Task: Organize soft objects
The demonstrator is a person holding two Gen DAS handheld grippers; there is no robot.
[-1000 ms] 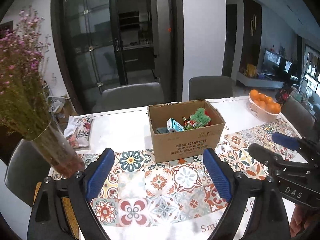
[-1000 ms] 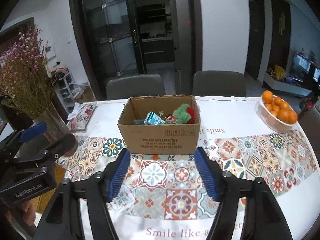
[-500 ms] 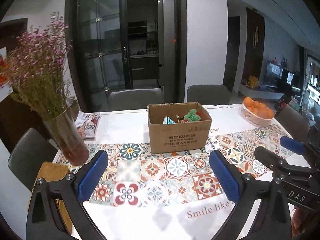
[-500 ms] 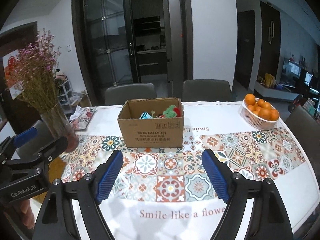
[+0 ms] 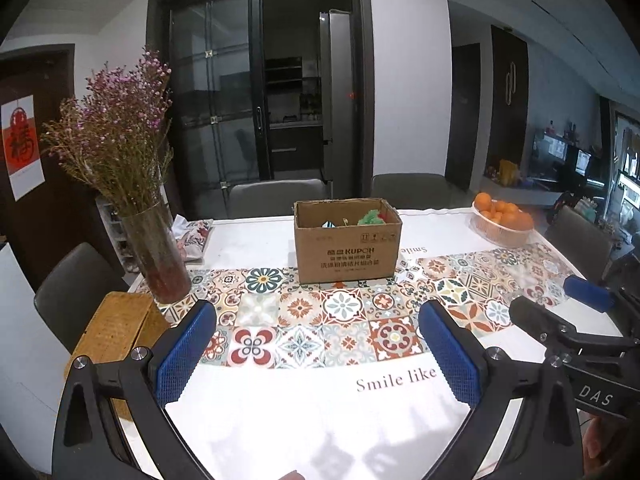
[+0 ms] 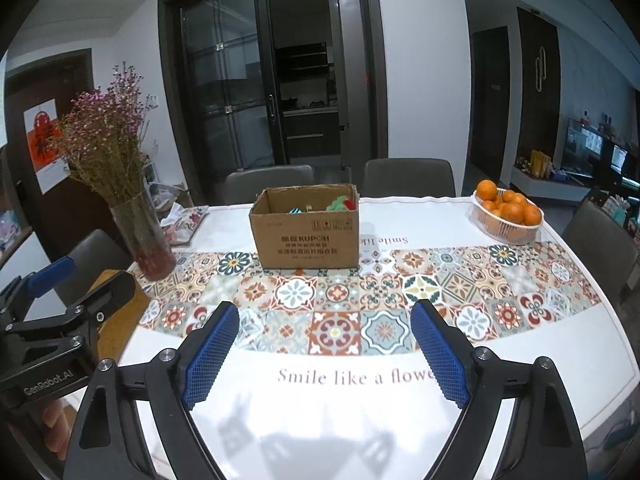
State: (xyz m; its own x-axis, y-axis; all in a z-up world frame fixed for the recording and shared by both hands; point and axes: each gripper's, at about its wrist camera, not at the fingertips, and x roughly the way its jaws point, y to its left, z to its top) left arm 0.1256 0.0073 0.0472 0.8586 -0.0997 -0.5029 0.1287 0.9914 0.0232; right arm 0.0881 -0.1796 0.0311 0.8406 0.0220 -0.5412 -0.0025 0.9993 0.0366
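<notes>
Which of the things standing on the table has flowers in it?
The glass vase at the table's left edge. It holds dried pink flowers, while the cardboard box in the middle holds soft toys and the white basket on the right holds oranges.

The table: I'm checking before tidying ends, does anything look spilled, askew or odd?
Nothing stands out. The cardboard box stands upright with soft items inside, the vase of dried flowers is upright, and the basket of oranges sits intact. Both grippers are empty, jaws open.
</notes>
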